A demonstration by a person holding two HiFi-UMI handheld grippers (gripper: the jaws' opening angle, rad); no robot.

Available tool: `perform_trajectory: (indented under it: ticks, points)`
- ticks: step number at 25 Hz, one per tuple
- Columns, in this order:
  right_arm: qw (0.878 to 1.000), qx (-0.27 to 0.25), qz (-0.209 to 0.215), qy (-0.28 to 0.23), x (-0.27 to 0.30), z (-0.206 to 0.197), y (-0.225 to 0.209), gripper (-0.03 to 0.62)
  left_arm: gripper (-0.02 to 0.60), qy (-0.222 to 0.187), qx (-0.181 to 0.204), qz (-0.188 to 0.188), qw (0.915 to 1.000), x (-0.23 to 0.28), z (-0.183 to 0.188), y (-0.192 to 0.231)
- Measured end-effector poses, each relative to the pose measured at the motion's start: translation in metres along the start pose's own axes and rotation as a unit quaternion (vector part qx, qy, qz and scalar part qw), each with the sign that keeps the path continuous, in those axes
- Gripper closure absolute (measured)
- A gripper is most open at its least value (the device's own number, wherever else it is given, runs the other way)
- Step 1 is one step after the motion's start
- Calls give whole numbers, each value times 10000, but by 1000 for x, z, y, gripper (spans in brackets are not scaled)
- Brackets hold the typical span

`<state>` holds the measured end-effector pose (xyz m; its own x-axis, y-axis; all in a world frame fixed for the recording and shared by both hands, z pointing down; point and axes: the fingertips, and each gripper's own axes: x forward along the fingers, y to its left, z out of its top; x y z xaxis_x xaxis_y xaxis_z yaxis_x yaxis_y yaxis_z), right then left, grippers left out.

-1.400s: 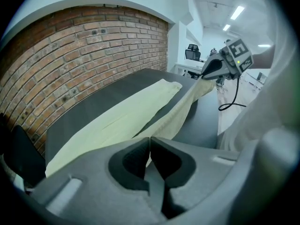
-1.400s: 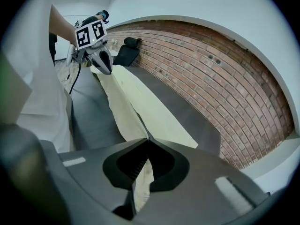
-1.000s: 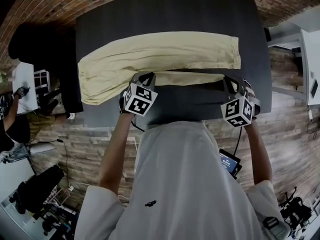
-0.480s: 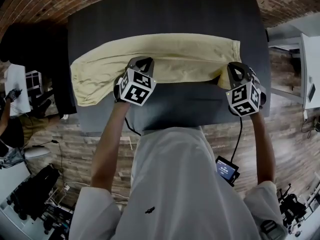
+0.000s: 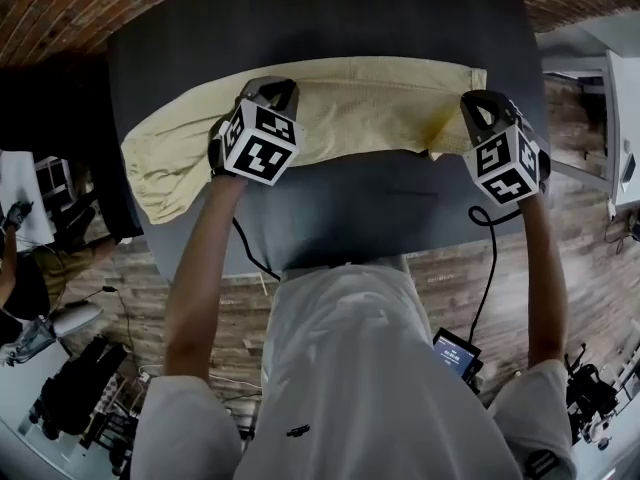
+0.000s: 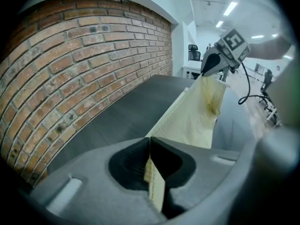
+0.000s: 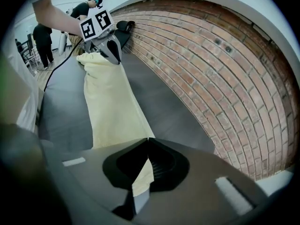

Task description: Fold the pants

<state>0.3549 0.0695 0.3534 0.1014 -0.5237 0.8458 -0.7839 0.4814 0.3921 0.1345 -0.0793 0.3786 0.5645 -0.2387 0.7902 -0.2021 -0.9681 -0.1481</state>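
Head view: yellow pants (image 5: 350,108) lie across the dark table (image 5: 350,13).
Left gripper (image 5: 270,88): jaws closed, pinching the pants.
Right gripper (image 5: 480,103): jaws closed, pinching the pants' right end.

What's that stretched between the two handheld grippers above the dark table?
A span of pale yellow pants, its edge pinched in the left gripper and the right gripper. The head view shows it best.

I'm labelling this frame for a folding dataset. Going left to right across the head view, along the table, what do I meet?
Wide end of the pants → left gripper, shut on the pants → the pant leg spanning between the grippers → right gripper, shut on the pants near the hem.
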Motion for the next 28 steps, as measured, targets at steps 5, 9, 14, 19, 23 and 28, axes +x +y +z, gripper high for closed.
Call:
perform_trajectory:
  ticks: [5,9,14,19,23,28]
  points:
    - [9992,-103,253,284,25,-3,-13,583,569,85,147,-78,9998,27,9,15]
    - [9977,-63,480,480,55,-10,-20,583,569,229,173,-203,9994,58,6,22]
    - [9964,44,551,640,91,-14,-19,583,569,430,194,-322,9984,91,-13,24]
    - [9966,353,409,618,118,-15,-17,582,549,568,199,-122,9981,110,-27,30]
    - [9955,688,300,577,133,-20,-22,561,480,700,262,204,9970,120,-33,34]
    - [9844,1746,-107,194,136,-16,-41,464,406,555,92,360,9978,119,-33,40]
